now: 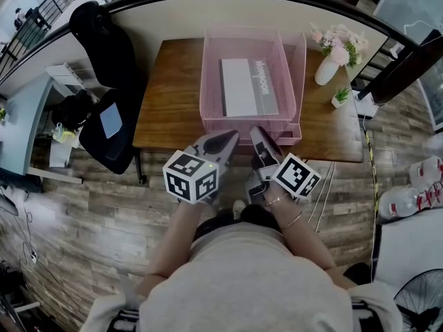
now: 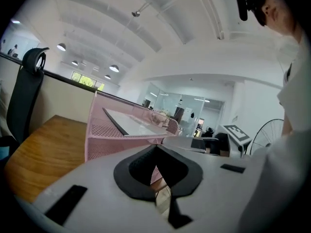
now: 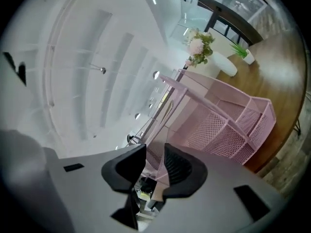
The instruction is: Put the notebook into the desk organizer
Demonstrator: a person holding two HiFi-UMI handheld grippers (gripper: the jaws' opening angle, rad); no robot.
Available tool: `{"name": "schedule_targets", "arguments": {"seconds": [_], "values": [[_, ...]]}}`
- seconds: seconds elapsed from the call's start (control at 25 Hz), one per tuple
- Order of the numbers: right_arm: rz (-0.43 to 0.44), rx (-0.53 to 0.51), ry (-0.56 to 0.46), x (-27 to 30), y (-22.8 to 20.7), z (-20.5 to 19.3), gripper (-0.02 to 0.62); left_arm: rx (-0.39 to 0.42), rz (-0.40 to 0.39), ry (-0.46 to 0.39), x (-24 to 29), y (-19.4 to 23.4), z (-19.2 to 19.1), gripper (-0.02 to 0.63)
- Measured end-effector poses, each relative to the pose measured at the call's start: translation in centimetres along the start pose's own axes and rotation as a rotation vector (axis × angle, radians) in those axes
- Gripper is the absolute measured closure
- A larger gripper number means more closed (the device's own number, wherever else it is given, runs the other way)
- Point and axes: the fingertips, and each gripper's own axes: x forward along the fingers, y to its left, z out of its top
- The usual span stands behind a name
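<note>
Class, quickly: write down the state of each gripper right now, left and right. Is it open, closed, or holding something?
Left gripper: closed, holding nothing.
Right gripper: open, holding nothing.

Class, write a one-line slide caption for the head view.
Notebook lies in the pink tray on the wooden table; left claw and right claw hover empty by its near edge.
</note>
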Motion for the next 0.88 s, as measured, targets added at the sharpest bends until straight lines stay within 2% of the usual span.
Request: {"name": "schedule_targets", "arguments": {"seconds": [0.24, 0.44, 0.64, 0.88], "values": [[0.014, -0.147, 0.055, -0.3, 1.3, -0.4, 0.486, 0.044, -0.019, 0.034, -0.1, -0.8, -0.4, 0.595], [0.026, -0.311, 0.089, -0.6, 2.3, -0.2, 0.491, 0.070, -0.009, 0.033, -0.4, -0.8, -0.1, 0.595], [0.069, -0.432, 0.144, -0.6, 3.7, -0.4, 0.500, 0.169, 0.016, 0.063, -0.6, -0.7, 0.1, 0.595], [0.056, -0.703, 0.171, -0.7, 4.9, -0.7, 0.522, 0.182, 0.012, 0.072, -0.9, -0.5, 0.5, 0.595]]}}
